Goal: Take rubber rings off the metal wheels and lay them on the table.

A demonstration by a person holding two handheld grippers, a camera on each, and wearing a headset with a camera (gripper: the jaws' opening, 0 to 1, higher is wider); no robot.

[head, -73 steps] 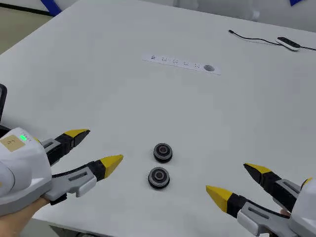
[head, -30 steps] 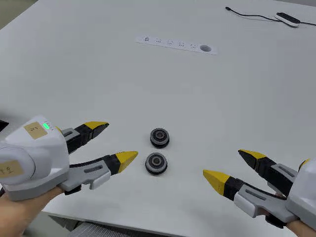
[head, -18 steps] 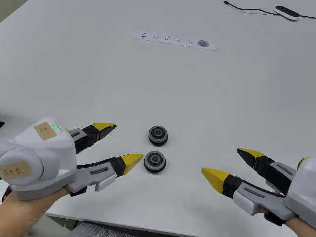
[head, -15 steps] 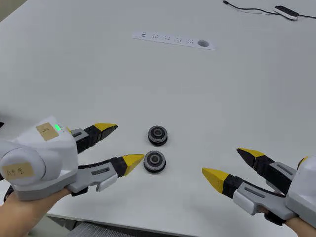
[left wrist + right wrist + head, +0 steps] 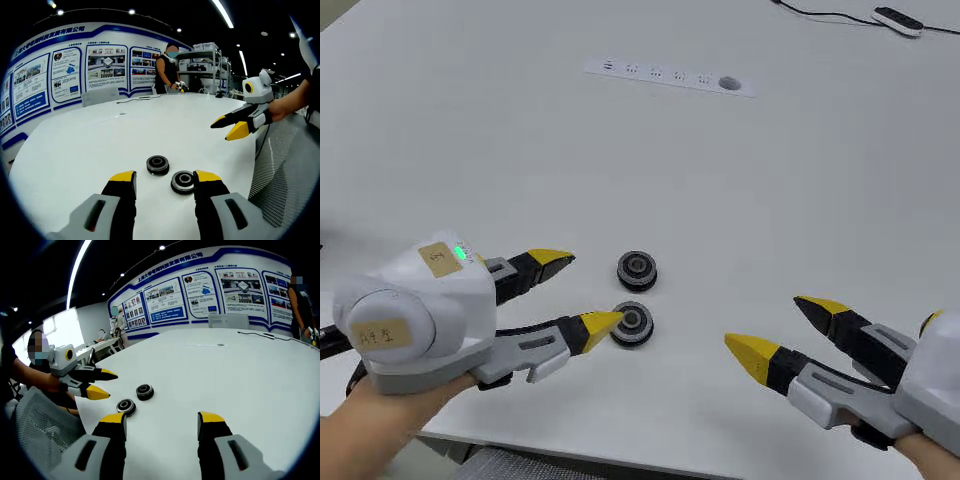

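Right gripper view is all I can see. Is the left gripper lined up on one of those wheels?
Observer: In the left gripper view, the far wheel sits ahead, between the left gripper's open jaws.
Operator: And the near one?
Observer: The near wheel lies just inside one yellow jaw tip. The head view puts that tip right at its rim, but I cannot tell if they touch.
Operator: Are the rings on?
Observer: Up close in the left gripper view, each wheel carries a black ring around its outside.
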